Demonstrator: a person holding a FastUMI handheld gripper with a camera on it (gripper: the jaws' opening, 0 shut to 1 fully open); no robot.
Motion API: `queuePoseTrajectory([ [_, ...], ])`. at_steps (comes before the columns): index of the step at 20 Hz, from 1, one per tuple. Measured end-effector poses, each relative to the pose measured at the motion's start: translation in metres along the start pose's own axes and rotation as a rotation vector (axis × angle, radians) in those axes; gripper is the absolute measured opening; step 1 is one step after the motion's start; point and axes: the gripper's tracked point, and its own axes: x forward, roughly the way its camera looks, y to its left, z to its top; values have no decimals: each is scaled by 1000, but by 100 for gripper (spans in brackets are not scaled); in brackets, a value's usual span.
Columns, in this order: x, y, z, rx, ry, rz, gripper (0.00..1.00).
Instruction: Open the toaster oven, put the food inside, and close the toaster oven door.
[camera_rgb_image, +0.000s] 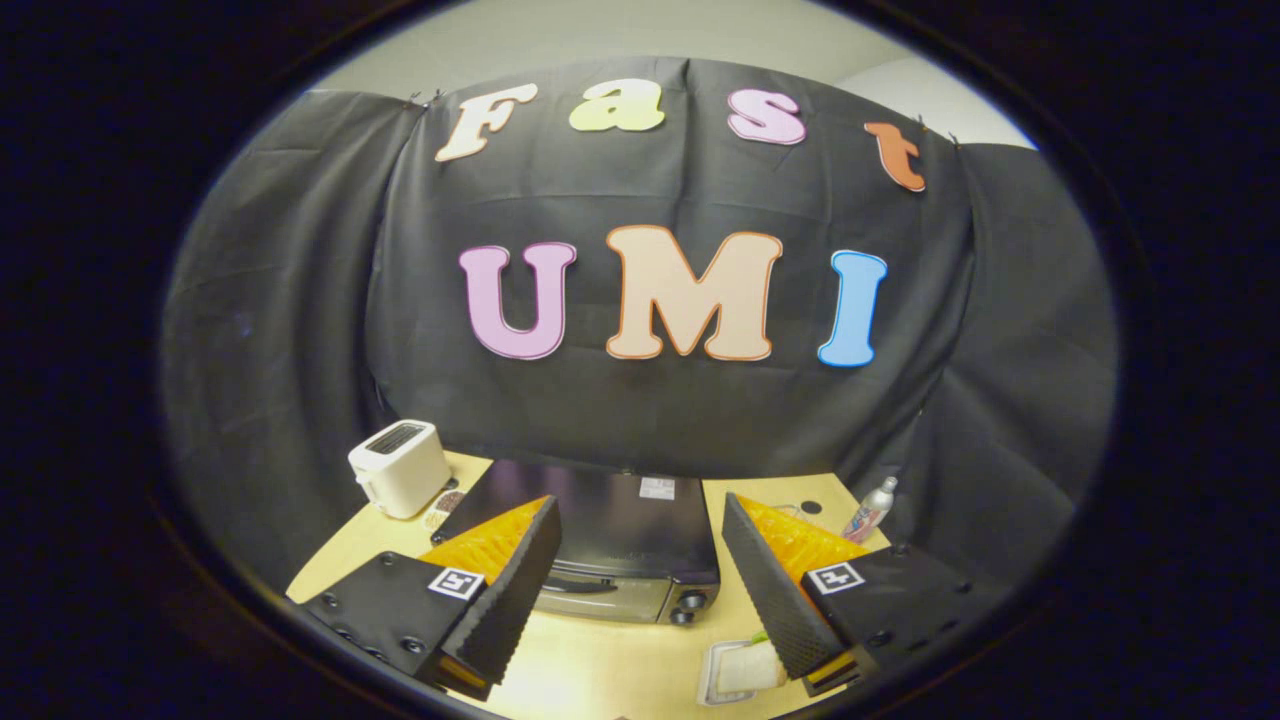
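Your gripper (640, 590) hovers above a pale wooden table (600, 670), fingers spread wide apart and holding nothing. A small white tray (722, 675) just beside the right finger holds a sandwich (750, 665). Between and beyond the fingers sits the black toaster oven (610, 545), door shut, knobs at its right. A white toaster (400, 467) stands left; a bottle (870, 510) stands right.

Staged demo booth inside plain office-like room, not real kitchen. Black cloth wall (650, 400) draped behind and around sides, pale painted wall (620, 30) showing above it. Light wooden table (600, 670) carries kitchen props: black toaster oven (610, 550), white toaster (400, 467), small bottle (870, 510), sandwich on white tray (745, 668). Gripper (645, 610) hangs over table, fingers spread apart, nothing between.
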Motion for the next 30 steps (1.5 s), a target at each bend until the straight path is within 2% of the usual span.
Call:
queuePoseTrajectory([
  [5, -13, 1, -19, -12, 32, 14, 100],
  [9, -24, 4, -29, 48, 36, 28, 100],
  [13, -16, 11, -47, 52, 44, 14, 100],
  [22, 57, 65, -99, 33, 87, -38, 100],
  [30, 123, 99, -152, 72, 120, -45, 100],
])
